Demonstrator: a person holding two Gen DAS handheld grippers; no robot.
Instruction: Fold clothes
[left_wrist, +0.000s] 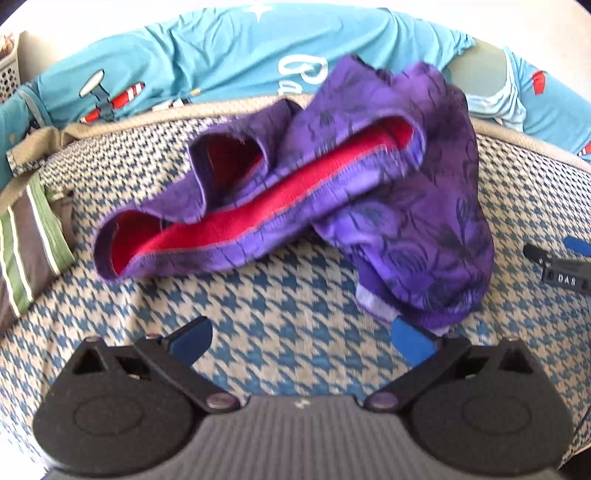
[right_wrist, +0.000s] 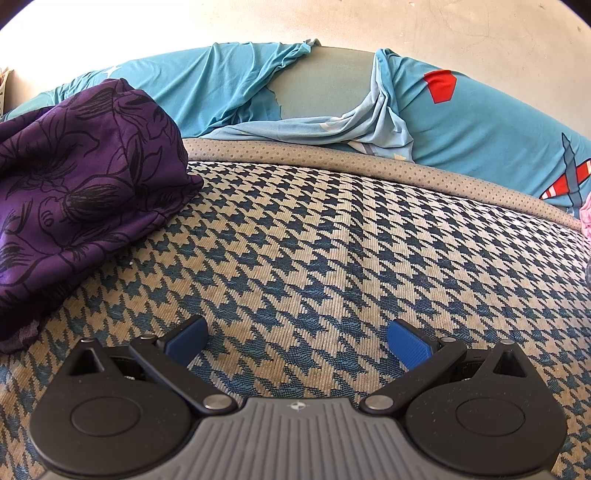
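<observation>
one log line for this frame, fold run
garment: purple, crumpled on houndstooth mat | left gripper: open, empty | right gripper: open, empty | fold: not started

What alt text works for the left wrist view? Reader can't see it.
A crumpled purple floral garment with red lining lies on a blue-and-beige houndstooth woven surface, just ahead of the open left gripper, whose jaws hold nothing. Behind, a turquoise printed sheet covers a cushion; striped green-and-grey fabric sits at left.

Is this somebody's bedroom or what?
Probably a bedroom or a home sitting room. A checked mat covers a soft surface, a blue cartoon-print sheet is bunched along a plain wall, and a crumpled purple garment waits for folding.
</observation>
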